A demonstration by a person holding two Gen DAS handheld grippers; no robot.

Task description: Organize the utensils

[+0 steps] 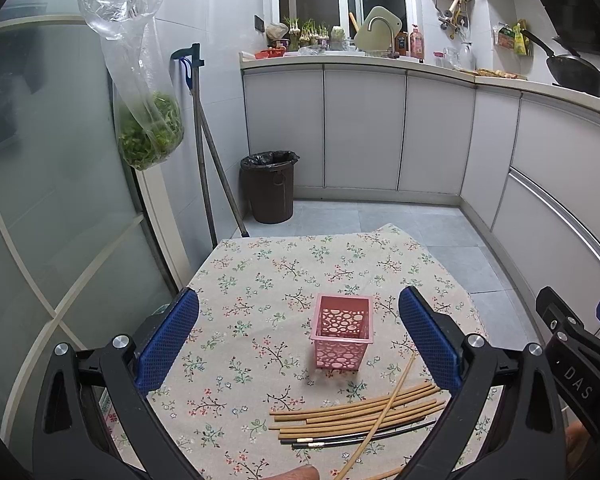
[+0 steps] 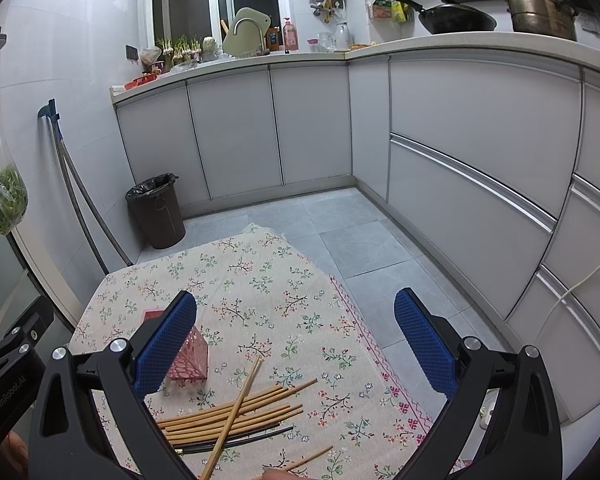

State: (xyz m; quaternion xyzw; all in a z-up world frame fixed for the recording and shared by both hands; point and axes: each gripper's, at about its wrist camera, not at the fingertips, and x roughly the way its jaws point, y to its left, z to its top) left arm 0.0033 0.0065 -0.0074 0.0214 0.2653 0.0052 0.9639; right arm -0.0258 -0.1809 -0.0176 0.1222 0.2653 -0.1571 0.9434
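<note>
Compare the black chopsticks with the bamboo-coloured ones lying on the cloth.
The black chopsticks are dark with pale bands near one end; the bamboo chopsticks are plain tan. The black are few, at the pile's near edge; the bamboo are many, and one lies crosswise over the others. Both lie flat beside the pink basket.

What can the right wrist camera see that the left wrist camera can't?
Only the right wrist view shows the big metal pot on the counter, the white cable down the cabinets, and the tablecloth's red stitched edge.

Only the left wrist view shows the whole open top of the pink basket and the full bag of greens; the right view's own finger hides part of the basket.

Both show the chopsticks on the flowered tablecloth, the bin, the wok, and open grippers: left, right.
</note>
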